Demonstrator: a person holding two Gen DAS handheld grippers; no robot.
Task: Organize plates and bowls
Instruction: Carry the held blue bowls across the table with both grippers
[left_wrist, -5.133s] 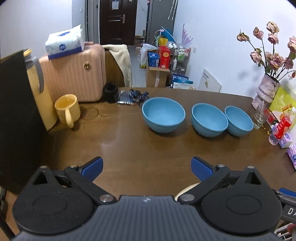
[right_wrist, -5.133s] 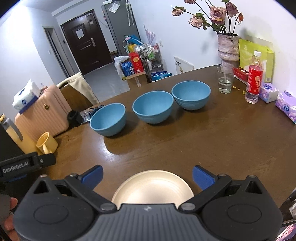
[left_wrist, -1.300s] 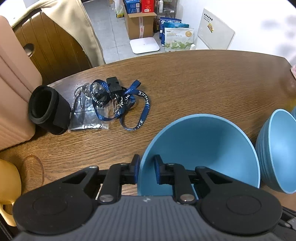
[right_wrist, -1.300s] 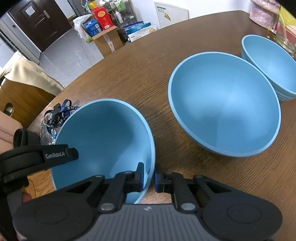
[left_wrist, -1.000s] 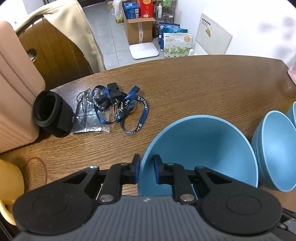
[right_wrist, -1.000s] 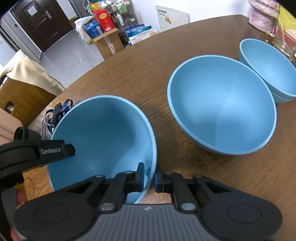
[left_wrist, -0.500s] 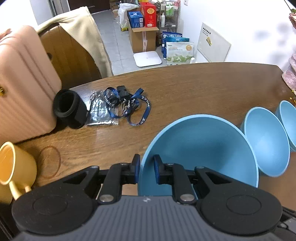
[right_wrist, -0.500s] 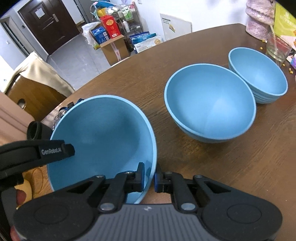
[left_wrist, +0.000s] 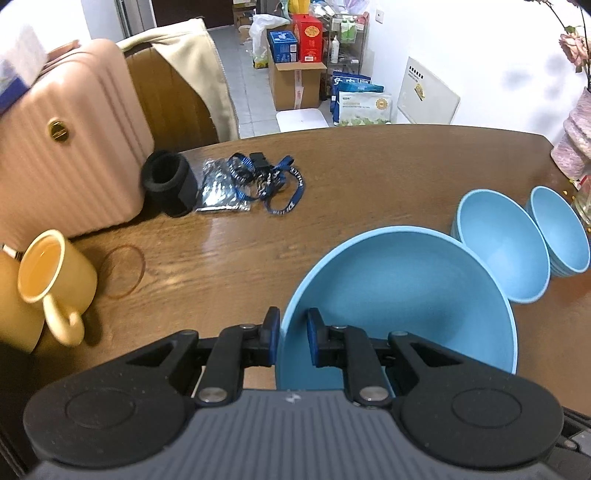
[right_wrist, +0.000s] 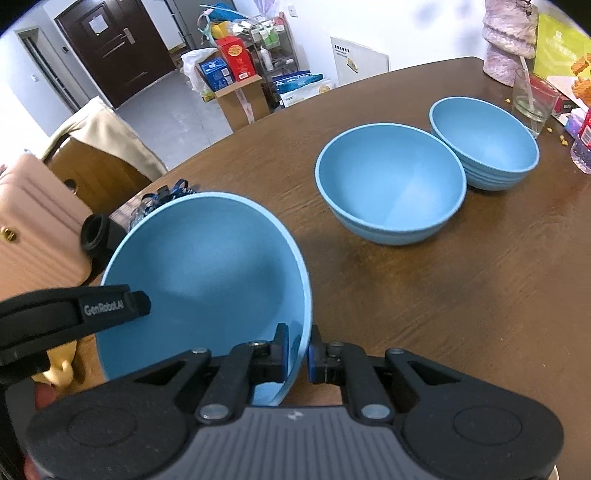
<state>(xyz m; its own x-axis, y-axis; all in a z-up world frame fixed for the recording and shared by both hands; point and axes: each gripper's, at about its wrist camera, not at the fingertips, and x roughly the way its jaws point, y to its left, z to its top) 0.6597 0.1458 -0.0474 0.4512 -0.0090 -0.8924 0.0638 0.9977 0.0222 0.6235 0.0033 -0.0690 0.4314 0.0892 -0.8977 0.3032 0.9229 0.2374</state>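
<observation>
Here the held blue bowl looks empty, like two tabled bowls.

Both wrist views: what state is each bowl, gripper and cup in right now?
Held bowl: tilted, pinched at opposite rim points.
Left gripper: shut on the rim.
Right gripper: shut on the rim.
Middle bowl: upright, empty.
Far bowl: upright, empty.
Yellow mug: upright.

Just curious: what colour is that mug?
Yellow mug, clearest in the left wrist view.

Bright, fisheye-warped (left edge perhaps blurred).
</observation>
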